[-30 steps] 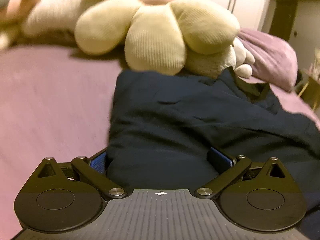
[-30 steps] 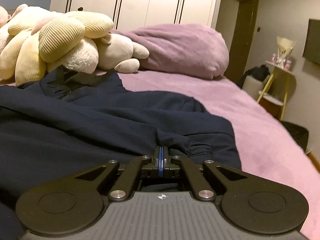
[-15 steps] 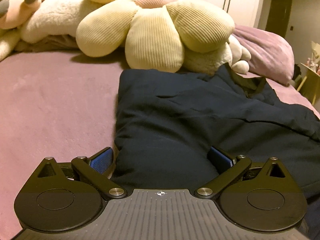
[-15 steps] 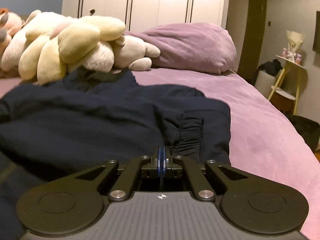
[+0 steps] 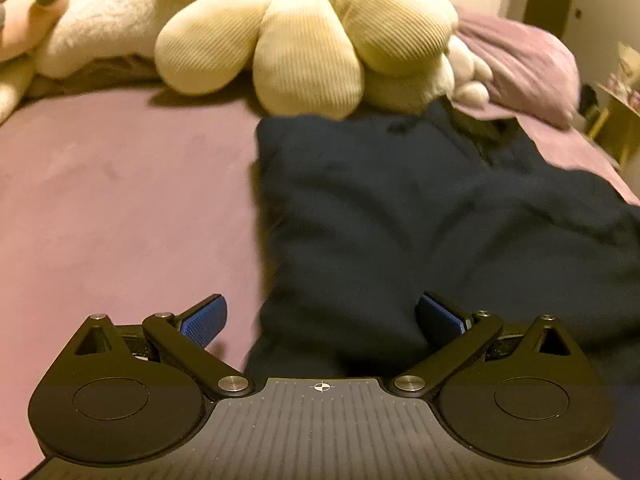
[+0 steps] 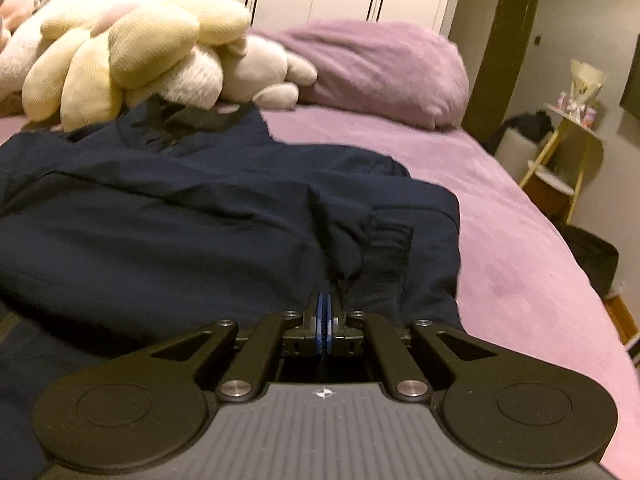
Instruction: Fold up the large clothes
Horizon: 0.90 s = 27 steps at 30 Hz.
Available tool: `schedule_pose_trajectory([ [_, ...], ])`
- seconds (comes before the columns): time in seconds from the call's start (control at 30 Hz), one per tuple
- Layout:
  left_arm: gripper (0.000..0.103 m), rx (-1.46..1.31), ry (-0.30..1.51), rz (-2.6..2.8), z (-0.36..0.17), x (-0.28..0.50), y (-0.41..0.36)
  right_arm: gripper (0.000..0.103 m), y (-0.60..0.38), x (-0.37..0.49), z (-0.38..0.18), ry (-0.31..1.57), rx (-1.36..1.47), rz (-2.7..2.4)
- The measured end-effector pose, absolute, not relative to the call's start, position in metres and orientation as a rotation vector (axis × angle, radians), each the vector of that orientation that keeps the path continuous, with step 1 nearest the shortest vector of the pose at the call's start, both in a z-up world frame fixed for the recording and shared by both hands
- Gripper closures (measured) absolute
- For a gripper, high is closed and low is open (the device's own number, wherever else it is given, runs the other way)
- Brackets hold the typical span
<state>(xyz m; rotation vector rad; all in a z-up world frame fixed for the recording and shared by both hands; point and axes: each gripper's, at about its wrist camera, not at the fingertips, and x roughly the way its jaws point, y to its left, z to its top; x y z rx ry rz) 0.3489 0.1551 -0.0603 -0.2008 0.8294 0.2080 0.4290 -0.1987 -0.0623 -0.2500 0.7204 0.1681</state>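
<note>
To our left the mauve bed [image 5: 120, 200] lies bare up to the straight left edge of the navy garment [image 5: 440, 220]. Our left gripper [image 5: 322, 314] has its jaws released, spread wide over that edge. The ribbed, petal-shaped cream plush flower [image 5: 312, 40] touches the garment's far end. Our right gripper [image 6: 325, 312] has its jaws clenched on a fold beside the gathered cuff [image 6: 386, 240]; smooth bed lies open rightward.
</note>
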Motion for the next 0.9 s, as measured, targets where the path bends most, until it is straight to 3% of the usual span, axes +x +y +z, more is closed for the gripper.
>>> schedule_pose_trajectory([
  [0.03,0.000,-0.174,0.849,0.213,-0.056,0.334,0.158,0.098,-0.200,0.420,-0.053,0.739,-0.254,0.177],
  [0.13,0.000,-0.111,0.840,0.189,-0.043,0.256,0.168,0.038,-0.226,0.376,-0.030,0.802,-0.160,0.141],
  [0.33,0.000,-0.306,0.899,0.218,-0.046,0.114,0.181,0.041,-0.313,0.230,-0.020,0.846,0.145,0.111],
  [0.47,0.000,-0.458,0.902,0.253,-0.050,0.070,0.190,0.041,-0.342,0.156,-0.027,0.863,0.249,0.067],
  [0.73,0.000,-0.501,0.936,0.165,-0.049,0.049,0.188,0.041,-0.384,0.123,-0.021,0.884,0.338,0.047],
  [0.87,0.002,-0.532,0.969,0.122,-0.054,0.045,0.190,0.056,-0.404,0.123,-0.039,0.988,0.450,0.075],
  [0.9,0.008,-0.544,0.977,0.118,-0.055,0.043,0.190,0.056,-0.407,0.121,-0.041,0.994,0.462,0.079],
])
